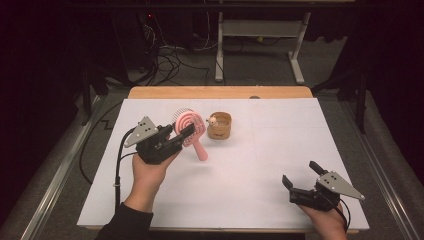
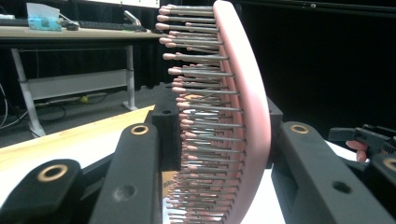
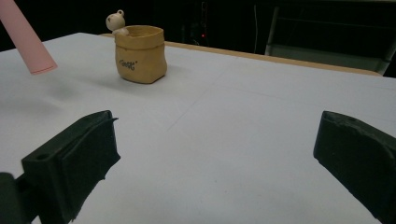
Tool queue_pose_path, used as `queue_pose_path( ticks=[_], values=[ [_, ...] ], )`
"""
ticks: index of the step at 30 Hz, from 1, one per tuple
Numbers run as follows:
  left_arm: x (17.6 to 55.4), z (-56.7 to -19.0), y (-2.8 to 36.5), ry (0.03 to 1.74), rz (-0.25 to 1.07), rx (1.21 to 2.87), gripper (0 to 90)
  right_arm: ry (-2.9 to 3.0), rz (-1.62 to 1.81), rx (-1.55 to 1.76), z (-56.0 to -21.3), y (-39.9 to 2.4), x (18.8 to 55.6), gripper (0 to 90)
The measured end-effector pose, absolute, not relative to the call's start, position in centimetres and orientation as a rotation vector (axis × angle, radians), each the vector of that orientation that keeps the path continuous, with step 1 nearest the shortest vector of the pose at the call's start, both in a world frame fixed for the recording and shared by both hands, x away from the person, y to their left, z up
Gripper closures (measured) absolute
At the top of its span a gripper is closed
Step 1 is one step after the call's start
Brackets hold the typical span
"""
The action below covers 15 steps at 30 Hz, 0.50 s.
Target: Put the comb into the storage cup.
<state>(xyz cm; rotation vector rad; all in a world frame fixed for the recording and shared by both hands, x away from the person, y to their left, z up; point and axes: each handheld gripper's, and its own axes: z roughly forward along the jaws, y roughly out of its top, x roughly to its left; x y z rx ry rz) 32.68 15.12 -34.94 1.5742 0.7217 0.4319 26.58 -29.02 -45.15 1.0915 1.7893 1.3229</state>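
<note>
High view: my left gripper [image 1: 184,134] was clamped on the head of the pink plastic hairbrush with the ringed back and pin bristles [image 1: 190,126], which I held clear of the white paper-covered table [image 1: 260,165], its handle slanting down and to the right so that the free end hung just above the sheet. Left gripper view: the brush head [image 2: 243,116] stood on edge between the two black jaws, one jaw against the smooth curved back and the other on the bristle side. The small tan sack-shaped ceramic pot with a bear figure on its rim [image 1: 219,125] stood upright on the sheet just to the right of the brush head, near it and apart from it. The relation that mattered was this one: the pot's mouth faced up, while the brush's long axis lay oblique, handle tip pointing down and toward me rather than over the pot. I judged that standing the brush in the pot would call for a shift to the right and a steeper tilt. Right gripper view: my right gripper [image 3: 215,154] rested low at the near right of the table with its jaws wide apart and nothing between them, well away from the pot [image 3: 139,53]; the left hand was plainly the nearer.
</note>
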Motion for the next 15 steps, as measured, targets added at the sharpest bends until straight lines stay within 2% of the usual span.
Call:
queue_pose_path(
  ticks=[15],
  values=[
    [34.0, -33.3, 13.4, 0.700, 0.416, 1.553, 63.2, 1.791, 1.335, 1.080, -45.0, -29.0, 26.5, 0.0]
  ],
)
